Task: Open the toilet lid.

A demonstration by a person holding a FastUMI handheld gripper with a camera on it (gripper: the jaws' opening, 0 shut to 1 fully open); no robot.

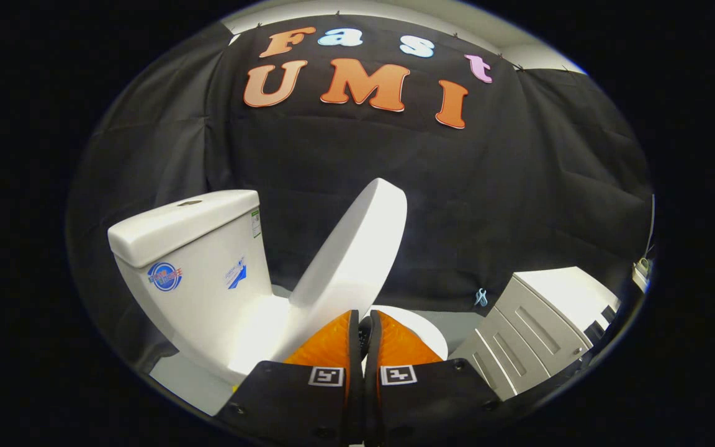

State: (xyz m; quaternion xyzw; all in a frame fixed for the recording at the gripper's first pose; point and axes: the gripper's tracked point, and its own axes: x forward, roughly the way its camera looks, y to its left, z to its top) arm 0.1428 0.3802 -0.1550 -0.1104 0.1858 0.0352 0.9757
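Note:
The white toilet lid [357,248] stands partly raised and leans back toward the tank [196,248], which sits to its left. Its lower part ends just ahead of my orange fingers [326,344]. My gripper [365,318] is shut, the two fingers pressed together with only a thin dark line between them and nothing held. The fingertips sit right at the lid's lower edge; I cannot tell whether they touch it. A piece of the white seat [426,332] shows just beyond the right finger.
A grey-white cabinet [537,323] with panelled doors stands to the right of the toilet. The black cloth wall hangs close behind the tank and lid. Pale floor [190,382] shows beside the toilet base.

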